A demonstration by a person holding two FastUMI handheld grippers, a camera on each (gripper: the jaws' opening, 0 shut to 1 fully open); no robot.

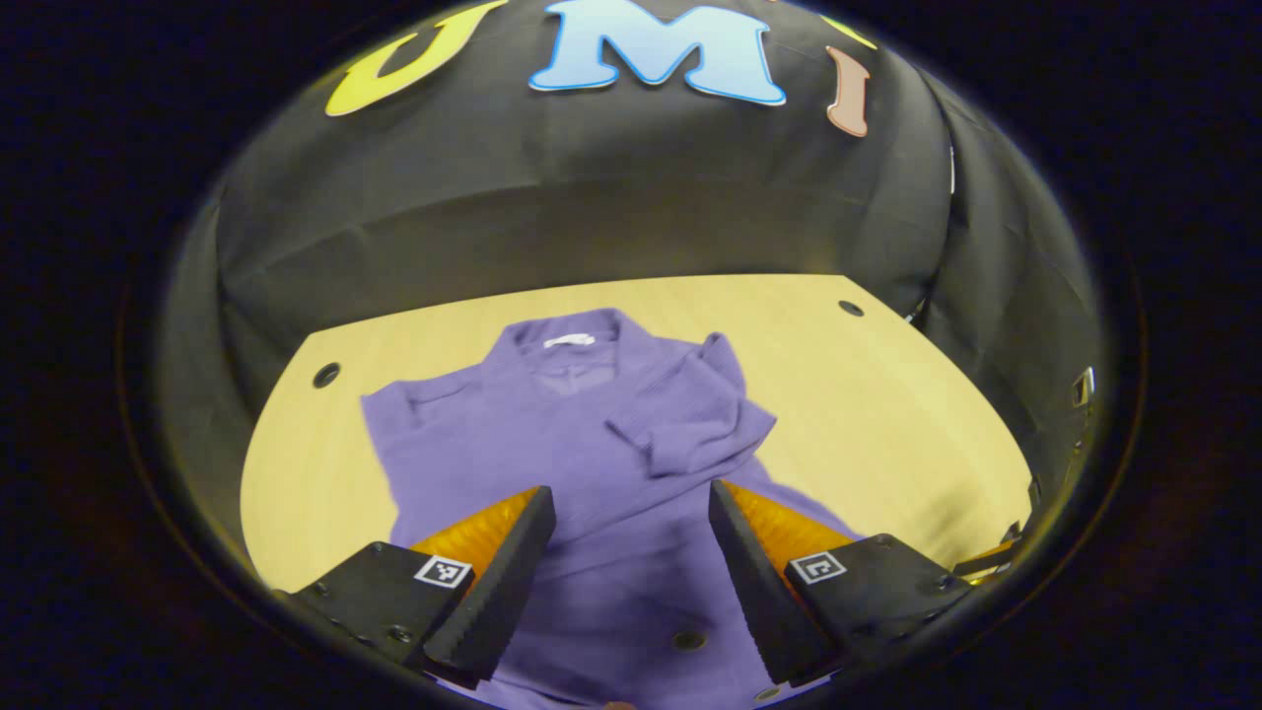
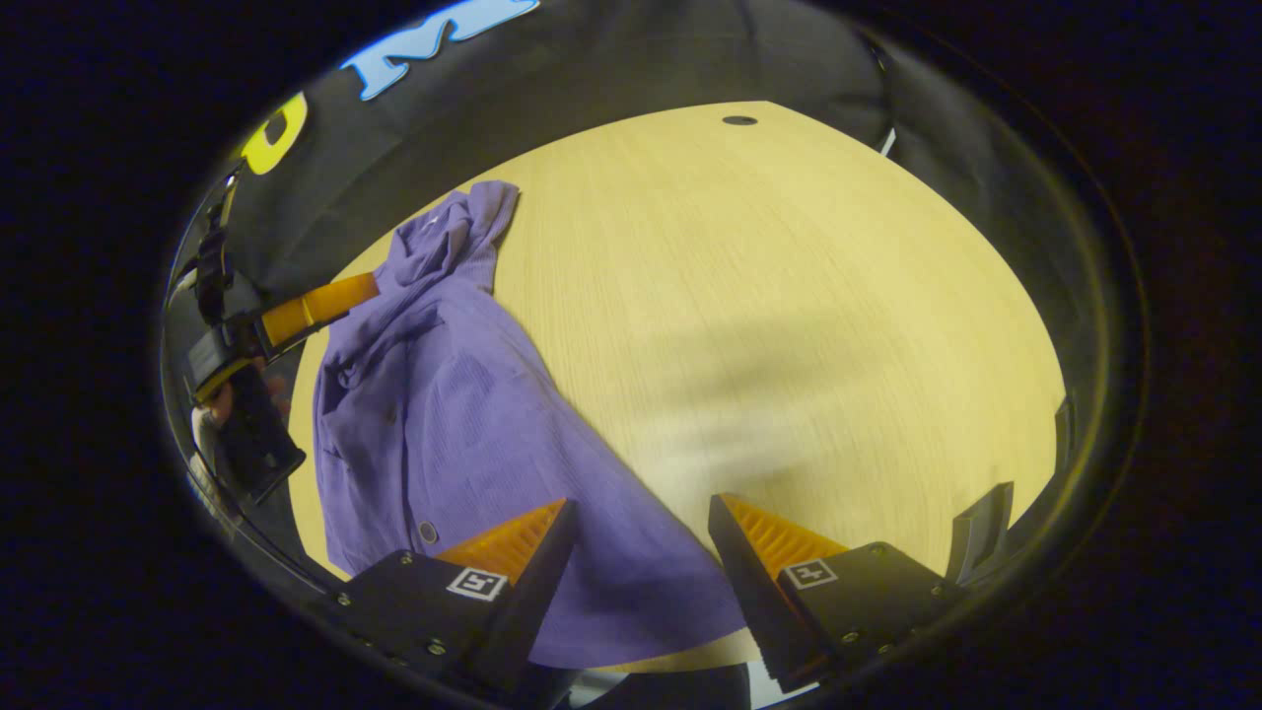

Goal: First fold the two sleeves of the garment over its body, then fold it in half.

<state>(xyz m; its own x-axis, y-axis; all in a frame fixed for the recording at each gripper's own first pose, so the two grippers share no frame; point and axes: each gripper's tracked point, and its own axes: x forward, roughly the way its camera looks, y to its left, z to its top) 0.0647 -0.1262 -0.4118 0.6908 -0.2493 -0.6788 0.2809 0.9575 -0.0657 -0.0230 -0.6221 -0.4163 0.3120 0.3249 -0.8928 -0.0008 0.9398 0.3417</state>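
The garment (image 1: 552,444) is showing a solid purple with a fine ribbed texture, its small neck label (image 1: 569,340) looking white and its buttons (image 1: 688,640) a dull dark tone. The surface (image 1: 887,414) is showing pale yellow wood grain, dotted with dark round holes (image 1: 325,375). The booth's wall (image 1: 552,197) is looking black. Each tongs body is wearing a black-and-white square marker (image 1: 443,570).

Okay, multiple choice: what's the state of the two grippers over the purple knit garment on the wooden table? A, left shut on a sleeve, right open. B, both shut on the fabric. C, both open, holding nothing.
C: the left gripper and the right gripper both hang with fingers spread apart above the purple knit garment, nothing pinched between them.
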